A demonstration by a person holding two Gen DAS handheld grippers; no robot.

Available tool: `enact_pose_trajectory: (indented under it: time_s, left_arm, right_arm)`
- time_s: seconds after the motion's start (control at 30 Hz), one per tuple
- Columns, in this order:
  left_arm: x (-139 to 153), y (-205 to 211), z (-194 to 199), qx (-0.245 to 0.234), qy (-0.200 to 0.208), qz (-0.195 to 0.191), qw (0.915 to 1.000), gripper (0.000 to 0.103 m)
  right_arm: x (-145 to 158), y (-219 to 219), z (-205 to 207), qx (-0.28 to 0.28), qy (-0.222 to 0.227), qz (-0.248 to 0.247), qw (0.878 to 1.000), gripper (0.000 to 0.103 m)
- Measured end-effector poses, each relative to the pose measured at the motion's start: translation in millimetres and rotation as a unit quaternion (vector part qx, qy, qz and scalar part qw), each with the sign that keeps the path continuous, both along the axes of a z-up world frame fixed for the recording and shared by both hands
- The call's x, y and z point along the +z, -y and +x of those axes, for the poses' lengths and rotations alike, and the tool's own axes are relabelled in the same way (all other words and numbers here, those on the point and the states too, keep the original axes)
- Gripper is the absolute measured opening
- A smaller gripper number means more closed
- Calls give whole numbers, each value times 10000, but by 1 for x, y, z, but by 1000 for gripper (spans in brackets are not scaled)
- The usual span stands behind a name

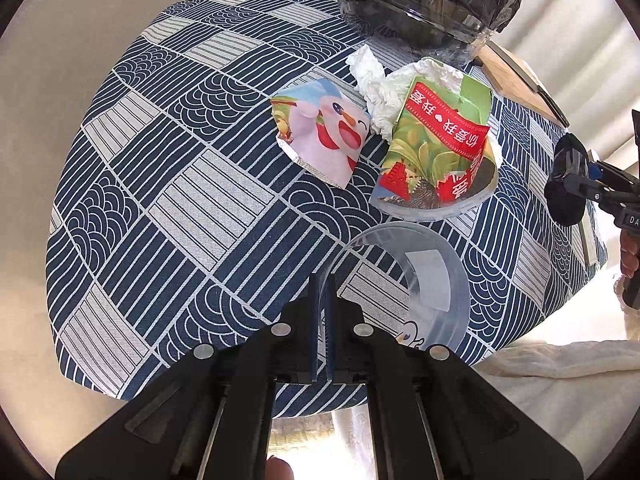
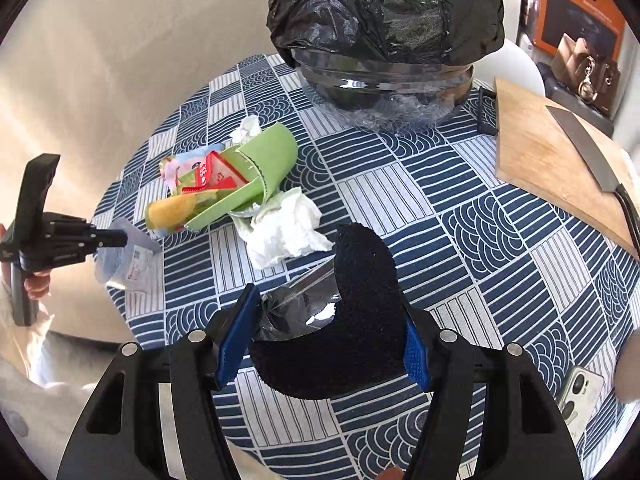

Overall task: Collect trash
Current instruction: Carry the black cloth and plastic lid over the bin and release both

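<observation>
The left gripper (image 1: 323,280) has its jaws clamped on the rim of a clear plastic lid (image 1: 424,276), while the right gripper (image 2: 332,332) grips a black crumpled wrapper (image 2: 360,320) between its jaws. Beyond them on the patterned tabletop (image 2: 440,208) lie a torn green carton (image 2: 240,188) and white tissue (image 2: 288,224). Farthest stands the bin lined with a black bag (image 2: 384,16).
</observation>
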State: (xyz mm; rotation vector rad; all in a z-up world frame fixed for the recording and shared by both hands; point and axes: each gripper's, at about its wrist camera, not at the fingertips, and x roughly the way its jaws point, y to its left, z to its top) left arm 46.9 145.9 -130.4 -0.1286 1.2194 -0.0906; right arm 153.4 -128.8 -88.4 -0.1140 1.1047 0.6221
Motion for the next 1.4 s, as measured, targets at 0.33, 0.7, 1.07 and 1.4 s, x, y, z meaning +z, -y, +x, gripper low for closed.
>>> enact_pose_trajectory:
  time_s: [0.33,0.7,1.07,1.4]
  left_arm:
    - [20,-20,-4,114,331,267,9990,3]
    - [46,-31,17,-307,751,160,9966,3]
    - [92,-40,73,-1244,1092,332,9856,3]
    - [154,-41,105,-2189,1839,664,9559,3]
  right_arm:
    - [22,16,-12,-257,472,72,9985,60]
    - [57,48,-5,-1087,743,172,9911,60]
    - [93,47,0,-1906,1085,59,9756,60]
    - [117,30,0,-2416,1537,151,9580,60]
